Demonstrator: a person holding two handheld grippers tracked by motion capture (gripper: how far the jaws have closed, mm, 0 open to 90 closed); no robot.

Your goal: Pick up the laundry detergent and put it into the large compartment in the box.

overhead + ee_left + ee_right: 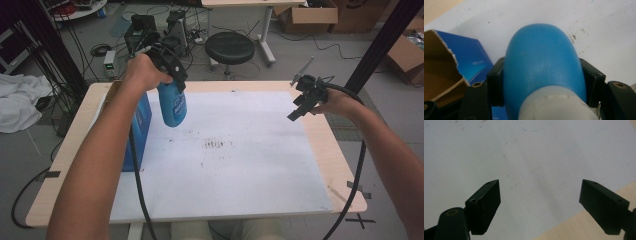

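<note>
2 grippers work over the table [330, 150], and just 1 of them carries anything. In the high view the left gripper [170, 75] hangs near the table's far left, above the left edge of the white paper sheet [240, 165], and its fingers are clamped on the smooth blue plastic bottle with a white neck [172, 105]. In the left gripper view the 2 black fingers [495, 82] press flat against opposite flanks of the bottle [542, 62], just above the white collar, with no gap on either side.

The bottle's long axis runs nearly straight down from the fingers, its rounded blue base lowest and clear of the paper; the neck end sits up in the grip. It hangs just beside the open blue cardboard box [137, 130], whose torn brown flap [446, 65] lies to the left of the bottle in the left gripper view.

The right gripper [302, 102] hovers well apart, near the table's far right corner. Its fingers [485, 206] stand wide apart with bare white paper [531, 157] and a strip of pale wood between them, holding nothing.

By my reading, the next move turns on the bottle's hanging base: bare paper lies directly below and to the right, the box wall crowds its left. The left hand is far nearer; the right would have to cross most of the sheet to help.
</note>
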